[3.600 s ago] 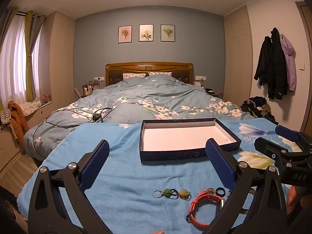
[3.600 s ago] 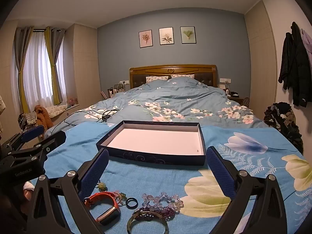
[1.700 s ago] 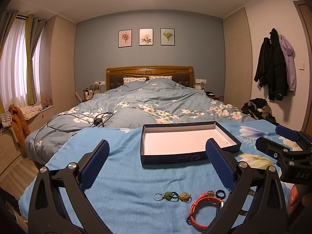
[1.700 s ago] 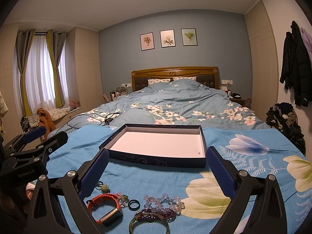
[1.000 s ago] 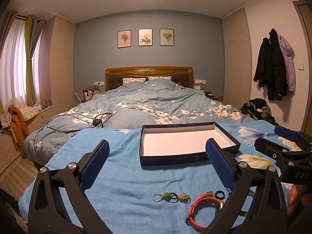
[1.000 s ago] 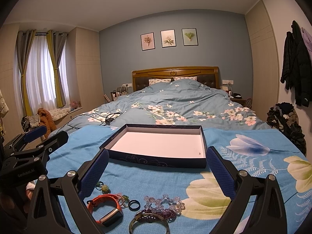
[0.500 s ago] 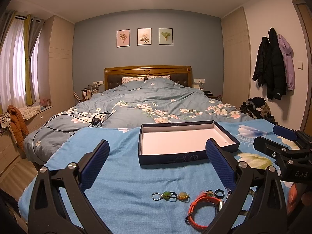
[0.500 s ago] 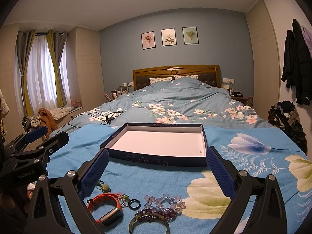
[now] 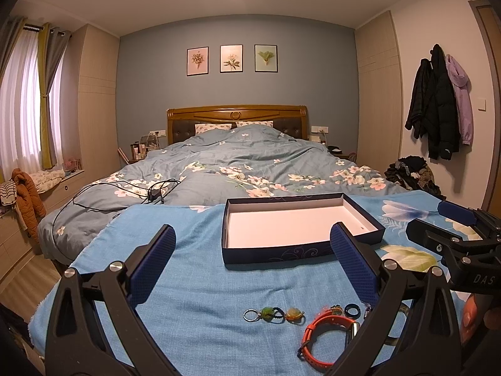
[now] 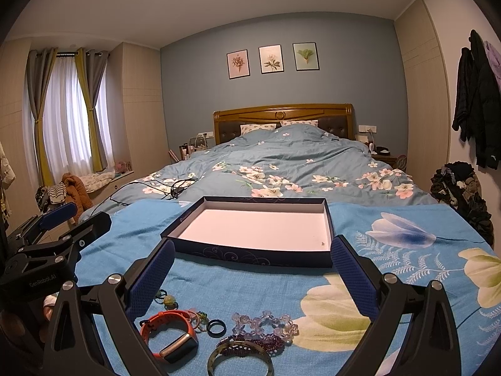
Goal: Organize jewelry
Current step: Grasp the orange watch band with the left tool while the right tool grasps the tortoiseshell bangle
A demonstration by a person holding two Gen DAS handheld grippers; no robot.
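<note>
A shallow dark-blue box [image 9: 272, 255] [image 10: 250, 255] with a white, empty floor lies on the blue floral cloth [image 9: 194, 288]. Near the front edge sits a row of jewelry: a green and amber bead keyring [image 9: 273, 313], an orange watch band [image 9: 325, 341] [image 10: 167, 335], a black ring [image 9: 352, 308] [image 10: 216, 326], a pale bead bracelet [image 10: 266, 324], a purple bead bracelet [image 10: 260, 344] and a dark bangle [image 10: 239, 363]. My left gripper [image 9: 253, 266] hovers open above the keyring. My right gripper [image 10: 250, 279] hovers open above the bracelets. Neither holds anything.
Behind the cloth stretches a bed with a floral duvet [image 9: 250, 169] and a black cable with charger [image 9: 153, 192]. Coats [image 9: 438, 122] hang on the right wall above a clothes pile [image 9: 410, 177]. Curtains and a window bench [image 10: 90, 178] are at the left.
Both grippers have drifted slightly, so the box and jewelry sit a touch differently in each view. Nothing was picked up; both stay open.
</note>
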